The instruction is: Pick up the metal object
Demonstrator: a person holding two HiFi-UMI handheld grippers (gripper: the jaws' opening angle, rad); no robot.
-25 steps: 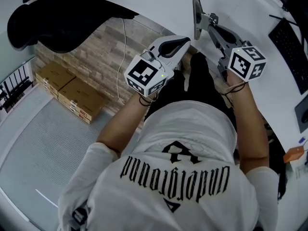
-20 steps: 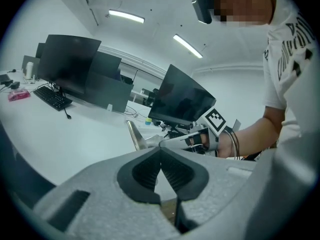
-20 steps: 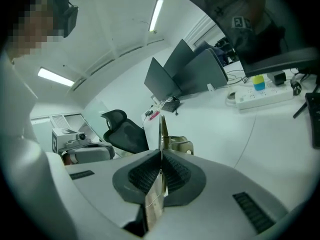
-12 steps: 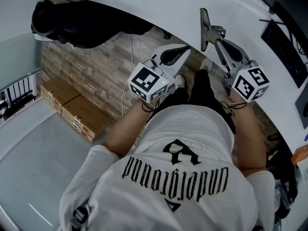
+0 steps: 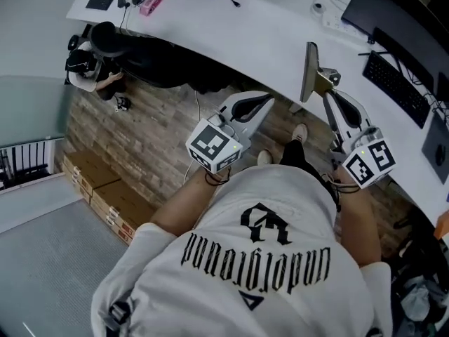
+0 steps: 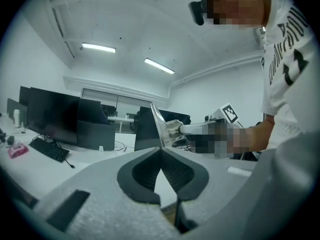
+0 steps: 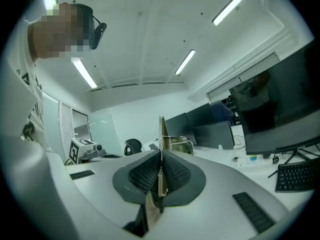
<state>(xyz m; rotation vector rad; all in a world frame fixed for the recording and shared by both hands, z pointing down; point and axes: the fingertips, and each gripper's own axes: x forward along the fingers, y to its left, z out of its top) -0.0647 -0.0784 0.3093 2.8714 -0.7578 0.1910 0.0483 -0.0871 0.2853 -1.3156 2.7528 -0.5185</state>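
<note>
1. The metal object [image 5: 309,71] is held up by the table [image 5: 259,34] edge.
2. R gripper [image 7: 160,159]: jaws are pressed tight on the metal object.
3. L gripper [image 6: 161,151]: jaws are closed, nothing is held.

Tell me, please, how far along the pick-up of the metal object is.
Done: the metal object is off the white desk, held upright in the air. In hand: the right gripper has its jaws clamped on the object's thin plate. The left gripper has its jaws together with nothing between them. Left: nothing of the pick itself, as far as the pictures show.
</note>
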